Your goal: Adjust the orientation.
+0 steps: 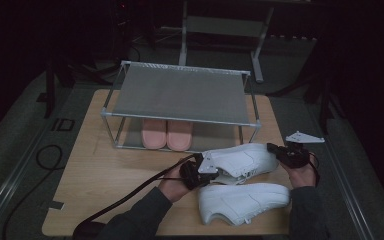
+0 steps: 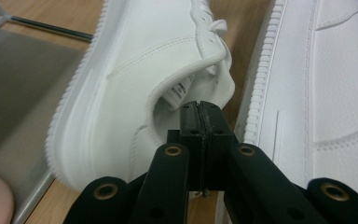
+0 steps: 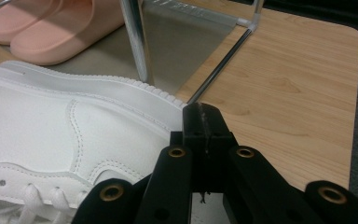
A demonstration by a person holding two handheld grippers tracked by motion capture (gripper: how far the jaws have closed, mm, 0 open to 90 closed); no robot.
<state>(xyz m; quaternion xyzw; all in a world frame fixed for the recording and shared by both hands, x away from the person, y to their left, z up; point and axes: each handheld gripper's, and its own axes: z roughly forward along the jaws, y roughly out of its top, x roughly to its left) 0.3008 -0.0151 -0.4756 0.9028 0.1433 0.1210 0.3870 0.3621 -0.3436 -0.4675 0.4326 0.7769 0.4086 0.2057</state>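
While both jaws sit together, each hand-held gripper (image 1: pixel 207 170) (image 1: pixel 276 150) touches the white sneaker (image 1: pixel 242 160) beside the rack (image 1: pixel 180 95).

Smooth white leather sneaker (image 2: pixel 135 70); matt wood table (image 1: pixel 105 170).

Dim room; grey carpet floor (image 1: pixel 20 125) (dark beyond); metal frame legs (image 1: pixel 220 35) behind wooden table (image 1: pixel 105 175).
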